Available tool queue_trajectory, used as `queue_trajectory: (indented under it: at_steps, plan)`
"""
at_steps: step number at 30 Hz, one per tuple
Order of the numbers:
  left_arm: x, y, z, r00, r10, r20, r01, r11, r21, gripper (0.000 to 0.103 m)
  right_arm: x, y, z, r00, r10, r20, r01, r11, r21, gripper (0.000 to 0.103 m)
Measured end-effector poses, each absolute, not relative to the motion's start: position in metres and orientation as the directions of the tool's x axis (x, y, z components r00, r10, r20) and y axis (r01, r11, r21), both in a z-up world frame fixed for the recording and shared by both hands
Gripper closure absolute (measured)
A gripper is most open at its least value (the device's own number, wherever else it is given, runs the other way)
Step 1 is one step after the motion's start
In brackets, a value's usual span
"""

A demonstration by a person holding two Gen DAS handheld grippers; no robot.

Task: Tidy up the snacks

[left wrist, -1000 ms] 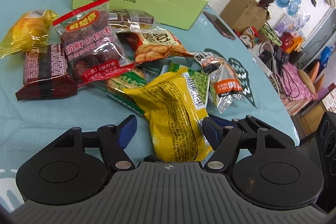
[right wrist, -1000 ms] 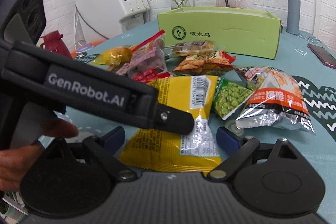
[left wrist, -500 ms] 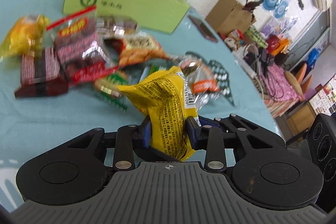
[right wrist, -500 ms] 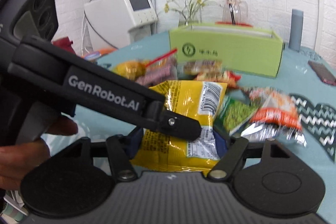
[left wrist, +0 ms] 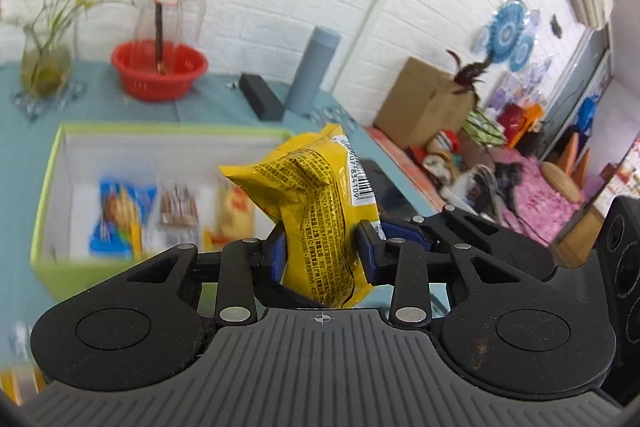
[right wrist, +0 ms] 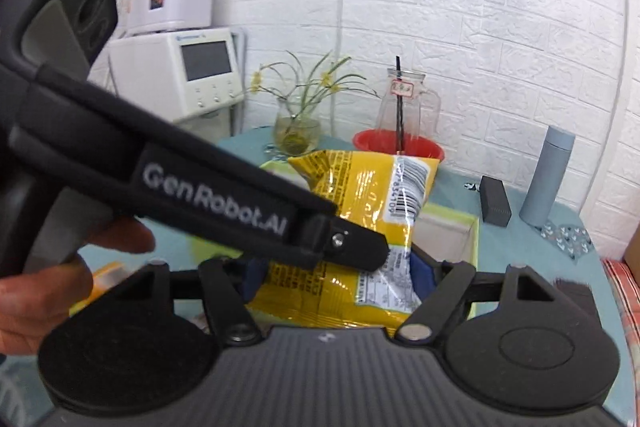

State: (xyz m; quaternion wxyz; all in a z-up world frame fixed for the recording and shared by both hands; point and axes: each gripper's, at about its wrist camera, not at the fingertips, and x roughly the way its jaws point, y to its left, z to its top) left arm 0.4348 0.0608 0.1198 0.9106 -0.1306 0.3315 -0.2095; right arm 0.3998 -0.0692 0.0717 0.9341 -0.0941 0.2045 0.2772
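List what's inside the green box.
The green box holds a blue packet, a brownish packet and a yellow-orange packet, all blurred. The held yellow bag hides its right end.

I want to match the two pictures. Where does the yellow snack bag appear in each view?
Left wrist: yellow snack bag at centre, upright, pinched in the left claw.
Right wrist: the bag at centre, between the right claw's fingers.
Shared landmark: red basket behind the bag.

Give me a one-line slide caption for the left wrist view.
Left gripper clamps a yellow snack packet above the open green box.
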Motion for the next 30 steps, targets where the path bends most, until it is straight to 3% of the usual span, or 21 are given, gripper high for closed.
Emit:
queue_trajectory:
  at_steps: [5,7,10,11,17,30]
  plan:
    - [0.509,0.068,0.099,0.679,-0.418,-0.604,0.246,0.904,-0.349,0.088,0.482,-0.063,0.053,0.722,0.498,-0.481,-0.566,0.824,0.002,0.023]
    - [0.530,0.071,0.083,0.672,-0.389,-0.630,0.220,0.917,-0.331,0.087,0.505,-0.059,0.039,0.700,0.504,-0.506,-0.570,0.821,0.029,0.015]
    - [0.547,0.079,0.063,0.680,-0.334,-0.653,0.172,0.938,-0.300,0.068,0.517,-0.062,0.027,0.694,0.494,-0.523,-0.556,0.830,0.046,0.014]
    - [0.548,0.084,0.060,0.682,-0.323,-0.656,0.158,0.941,-0.299,0.068,0.513,-0.069,0.027,0.700,0.493,-0.516,-0.549,0.834,0.052,0.013]
    - [0.498,0.105,0.071,0.712,-0.364,-0.601,0.163,0.918,-0.362,0.055,0.450,-0.115,0.038,0.752,0.481,-0.451,-0.503,0.861,0.080,0.010]
    - [0.344,0.047,0.046,0.595,-0.555,-0.582,0.313,0.826,-0.468,0.053,0.282,-0.163,-0.029,0.722,0.450,-0.525,-0.379,0.893,0.244,0.010]
